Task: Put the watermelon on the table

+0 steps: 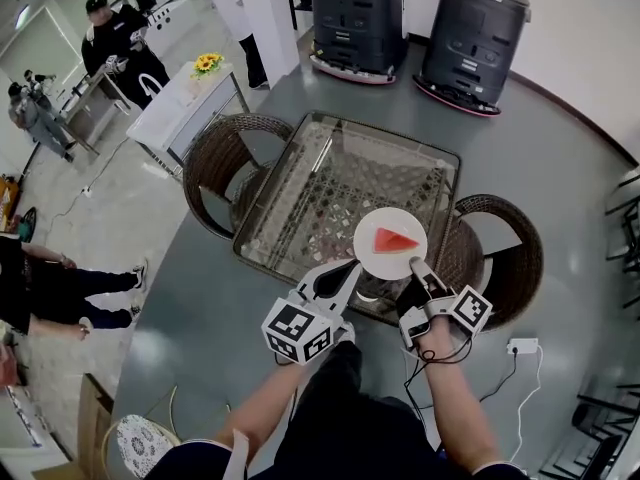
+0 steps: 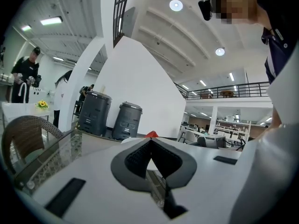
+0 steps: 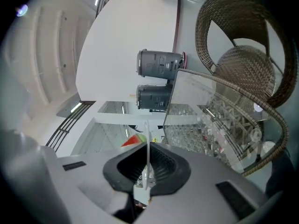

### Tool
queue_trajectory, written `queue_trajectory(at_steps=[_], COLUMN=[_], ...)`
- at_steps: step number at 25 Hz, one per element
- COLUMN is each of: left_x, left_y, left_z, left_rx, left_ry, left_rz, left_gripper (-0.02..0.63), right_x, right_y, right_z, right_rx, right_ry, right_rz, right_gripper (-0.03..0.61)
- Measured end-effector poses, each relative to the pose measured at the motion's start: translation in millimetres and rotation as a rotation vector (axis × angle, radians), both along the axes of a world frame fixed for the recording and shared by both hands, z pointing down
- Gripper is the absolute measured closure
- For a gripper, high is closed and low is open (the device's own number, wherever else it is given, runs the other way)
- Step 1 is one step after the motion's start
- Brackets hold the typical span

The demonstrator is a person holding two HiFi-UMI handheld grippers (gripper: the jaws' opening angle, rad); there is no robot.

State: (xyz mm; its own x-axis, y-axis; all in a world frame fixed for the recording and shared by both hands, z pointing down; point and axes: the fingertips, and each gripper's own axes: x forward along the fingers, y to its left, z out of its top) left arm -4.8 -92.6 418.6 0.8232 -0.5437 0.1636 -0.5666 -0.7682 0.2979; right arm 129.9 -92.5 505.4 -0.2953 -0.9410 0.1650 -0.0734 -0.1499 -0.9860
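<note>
A red watermelon slice (image 1: 396, 239) lies on a round white plate (image 1: 390, 243) held over the near edge of the glass table (image 1: 290, 203). My right gripper (image 1: 415, 265) is shut on the plate's near rim. In the right gripper view the plate (image 3: 148, 132) shows edge-on as a thin white line between the jaws of that gripper (image 3: 148, 146), with the watermelon slice (image 3: 134, 140) just to its left. My left gripper (image 1: 352, 265) is shut, its tip at the plate's left rim. In the left gripper view the slice (image 2: 151, 134) peeks over the closed tips of the left gripper (image 2: 149, 141).
Wicker chairs stand at the table's left (image 1: 225, 158) and right (image 1: 505, 258). Two dark grey machines (image 1: 360, 13) (image 1: 475, 33) stand beyond the table. A white power strip (image 1: 522, 346) lies on the floor at right. People stand at far left by a small table with flowers (image 1: 207, 65).
</note>
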Motion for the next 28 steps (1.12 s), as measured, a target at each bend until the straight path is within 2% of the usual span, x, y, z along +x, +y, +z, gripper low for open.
queue_trajectory(at_steps=[6, 14, 28], left_x=[-1.1, 1.2, 4.5], left_y=[-48.9, -85.1, -101.6], left_z=[7.2, 14.0, 24.5], left_rx=[-0.011, -0.019, -0.022], left_ry=[0.003, 0.013, -0.010], left_rz=[0.036, 0.045, -0.047], left_gripper=[0.611, 0.611, 0.611], right_x=[-0.6, 7.0, 10.3], right_y=[-50.0, -89.1, -118.1], right_z=[9.4, 21.8, 61.3], right_rx=[-0.012, -0.032, -0.098], right_ry=[0.024, 0.048, 0.062], right_rz=[0.020, 0.025, -0.066], right_gripper=[0.567, 0.566, 0.566])
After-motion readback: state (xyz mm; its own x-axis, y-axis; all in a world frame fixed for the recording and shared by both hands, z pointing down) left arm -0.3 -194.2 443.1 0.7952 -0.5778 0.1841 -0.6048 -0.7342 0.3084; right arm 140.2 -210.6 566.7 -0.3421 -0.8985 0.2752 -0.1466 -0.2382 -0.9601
